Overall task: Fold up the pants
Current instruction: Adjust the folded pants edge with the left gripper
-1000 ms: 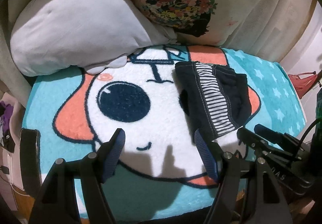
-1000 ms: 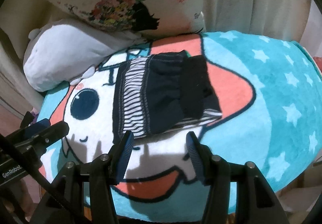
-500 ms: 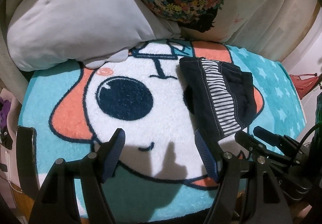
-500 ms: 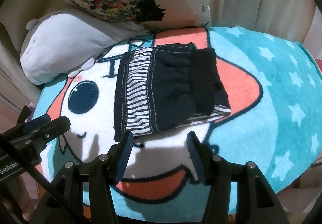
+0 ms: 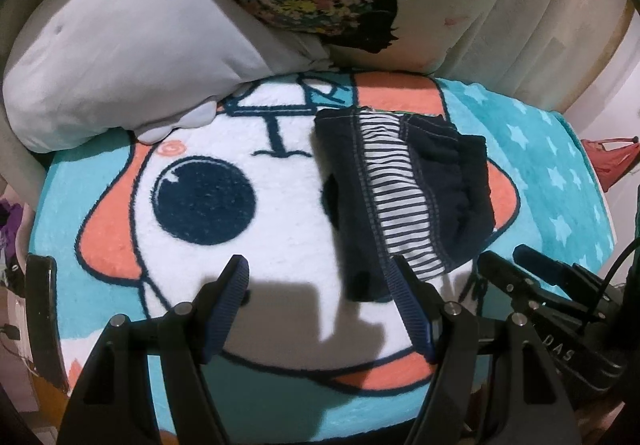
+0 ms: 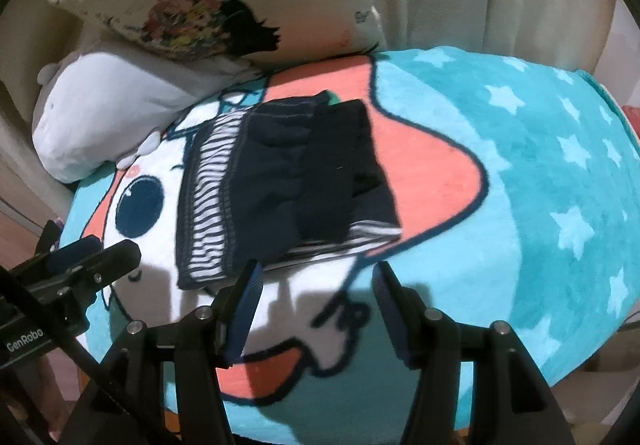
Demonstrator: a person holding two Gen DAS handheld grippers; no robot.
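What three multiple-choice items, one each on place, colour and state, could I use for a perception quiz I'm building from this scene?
1. Where do the folded pants lie?
A. on the cartoon blanket
B. on the floral pillow
C. between the right gripper's fingers

2. What colours is the striped panel on the pants?
A. red and yellow
B. dark navy and white
C. green and grey

3. How are the left gripper and right gripper?
A. both shut on the pants
B. both open and empty
C. only the left one holds cloth

Answers: A, the blanket lies under them; B, the stripes show so; B, nothing lies between either pair of fingers.
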